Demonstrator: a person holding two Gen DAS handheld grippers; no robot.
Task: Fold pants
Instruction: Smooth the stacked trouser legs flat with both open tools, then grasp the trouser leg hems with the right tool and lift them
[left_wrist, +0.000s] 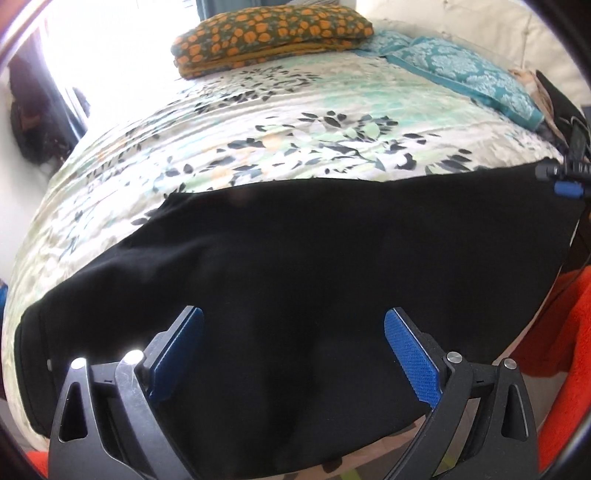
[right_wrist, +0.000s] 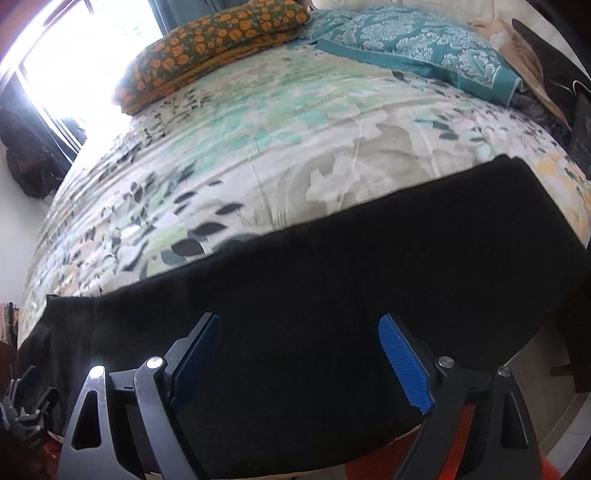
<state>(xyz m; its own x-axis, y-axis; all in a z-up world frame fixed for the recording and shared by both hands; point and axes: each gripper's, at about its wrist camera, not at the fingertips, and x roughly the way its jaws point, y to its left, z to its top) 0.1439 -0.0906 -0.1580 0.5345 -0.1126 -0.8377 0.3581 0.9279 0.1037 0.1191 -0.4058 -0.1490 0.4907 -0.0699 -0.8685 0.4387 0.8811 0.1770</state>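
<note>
- Left gripper: its 2 blue-padded fingers are spread wide, released, hovering over the black cloth with nothing between them.
- Right gripper: likewise spread wide and released, blue pads apart above the same cloth, gripping nothing.
- Pants: black, laid flat across the near edge of the bed, running side to side. In the left view one end hangs over the bed's left edge, and the far edge runs up to the right, where the right gripper's blue tip shows just beside it. In the right view the pants end in a squared corner at the far right.
- Orange cloth: at the right rim of the left view, beside the bed's near edge.
- Bedspread: floral, white with teal and dark leaves, covering the bed beyond the pants.
- Teal pillow: patterned, at the far right of the bed.
- Orange-flowered folded blanket: at the far end, left of the teal pillow and touching it.
- Window: bright, beyond the bed's far left.
</note>
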